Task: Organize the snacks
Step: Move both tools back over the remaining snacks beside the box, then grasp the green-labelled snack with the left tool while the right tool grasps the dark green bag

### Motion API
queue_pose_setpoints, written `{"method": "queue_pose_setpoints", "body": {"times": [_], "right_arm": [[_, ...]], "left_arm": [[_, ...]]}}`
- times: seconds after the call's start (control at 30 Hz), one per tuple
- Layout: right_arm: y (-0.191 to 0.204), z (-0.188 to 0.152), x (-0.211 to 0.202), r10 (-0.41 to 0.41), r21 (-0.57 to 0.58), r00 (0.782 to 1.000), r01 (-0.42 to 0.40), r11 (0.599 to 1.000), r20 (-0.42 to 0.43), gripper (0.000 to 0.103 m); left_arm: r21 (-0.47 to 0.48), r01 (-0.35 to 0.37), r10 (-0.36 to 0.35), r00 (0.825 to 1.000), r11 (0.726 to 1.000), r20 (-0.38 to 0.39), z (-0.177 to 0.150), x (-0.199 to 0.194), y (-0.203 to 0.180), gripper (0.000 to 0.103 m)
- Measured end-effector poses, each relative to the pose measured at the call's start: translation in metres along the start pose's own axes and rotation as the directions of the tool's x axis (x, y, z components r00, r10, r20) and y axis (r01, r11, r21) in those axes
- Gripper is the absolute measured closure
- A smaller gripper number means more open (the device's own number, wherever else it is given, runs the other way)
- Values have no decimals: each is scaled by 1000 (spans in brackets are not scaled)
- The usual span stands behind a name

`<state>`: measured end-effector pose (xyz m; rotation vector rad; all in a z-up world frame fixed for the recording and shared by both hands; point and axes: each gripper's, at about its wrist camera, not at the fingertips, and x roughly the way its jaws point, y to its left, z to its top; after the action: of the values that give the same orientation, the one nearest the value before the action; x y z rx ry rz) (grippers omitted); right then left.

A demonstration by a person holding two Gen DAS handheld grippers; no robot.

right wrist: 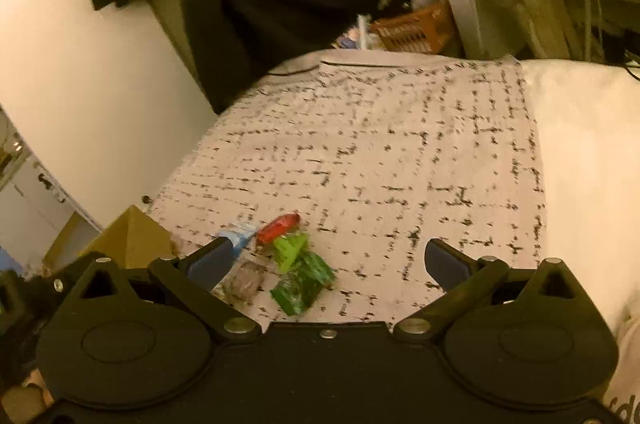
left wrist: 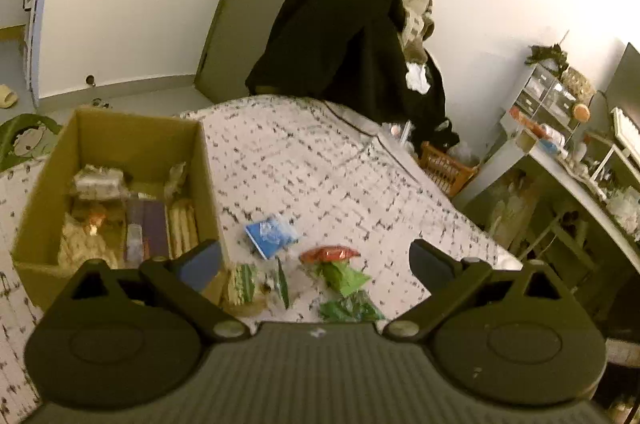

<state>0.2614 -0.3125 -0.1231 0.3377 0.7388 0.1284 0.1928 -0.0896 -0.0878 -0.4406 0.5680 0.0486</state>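
A cardboard box [left wrist: 48, 200] stands on the patterned bedspread [left wrist: 320, 160] at the left, holding several wrapped snacks. Loose packets lie on the cover to its right: a blue packet [left wrist: 270, 236], a red packet [left wrist: 330, 255], a light green packet [left wrist: 346, 278], a dark green packet [left wrist: 352, 310] and a clear striped packet [left wrist: 244, 284]. My left gripper [left wrist: 316, 260] hovers open above these packets, holding nothing. In the right wrist view the red packet [right wrist: 278, 226], the green packets [right wrist: 302, 282] and the blue packet [right wrist: 240, 238] lie just ahead of my open, empty right gripper [right wrist: 328, 264]. The box corner [right wrist: 132, 236] shows at the left.
A chair draped with dark clothes [left wrist: 352, 36] stands at the bed's far end. An orange basket [left wrist: 446, 168] sits on the floor beside it. A cluttered white desk [left wrist: 568, 164] runs along the right. A bare white sheet [right wrist: 588, 152] lies right of the bedspread.
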Motion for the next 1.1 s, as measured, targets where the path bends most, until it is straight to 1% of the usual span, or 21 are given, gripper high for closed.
{"method": "queue_pose_setpoints", "body": {"times": [0.03,0.1,0.2,0.23,0.3,0.4,0.53,0.67,0.8,0.87,0.9,0.97,1.03,1.1], "right_arm": [[-2,0,2,-8,6,1000,8,1000,-6,0],[-9,-1,4,6,37,1000,-5,999,-21,1],[-17,-3,11,-33,71,998,37,997,-56,6],[-19,-3,13,-28,84,997,34,996,-65,8],[-23,-4,16,-16,107,997,25,994,-82,11],[-25,-5,19,-7,117,996,18,993,-92,12],[-24,-6,24,-4,109,995,15,994,-105,13],[-22,-8,29,6,99,992,6,995,-127,13],[-21,-8,35,6,98,990,8,995,-138,13],[-20,-7,39,3,100,990,11,995,-142,16],[-19,-7,42,3,100,989,12,995,-148,18],[-17,-7,49,8,101,986,8,995,-165,19],[-12,-8,55,20,95,983,-3,996,-183,22],[-7,-9,62,35,95,979,-16,995,-202,22]], "left_arm": [[-1,-2,2,1000,1000,-3,-4,2,-1,4],[-8,-8,8,1000,1000,-17,-12,8,-3,7],[-15,-5,4,999,1000,-33,-23,16,-5,11],[-12,-7,6,999,1000,-37,-26,18,-6,11],[-10,-19,18,999,1000,-48,-31,25,-8,17],[-20,-28,27,998,999,-64,-37,35,-9,23],[-5,-47,46,996,999,-74,-40,49,-10,27],[2,-106,106,992,994,-61,-40,60,-12,28],[35,-154,156,987,987,-47,-37,74,-17,28],[56,-180,182,983,982,-36,-38,81,-18,28],[66,-194,197,980,979,-33,-39,85,-17,30],[78,-229,232,972,970,-34,-42,91,-14,32],[107,-244,248,968,964,-29,-46,95,-13,33],[142,-256,263,964,956,-29,-50,97,-13,34]]}}
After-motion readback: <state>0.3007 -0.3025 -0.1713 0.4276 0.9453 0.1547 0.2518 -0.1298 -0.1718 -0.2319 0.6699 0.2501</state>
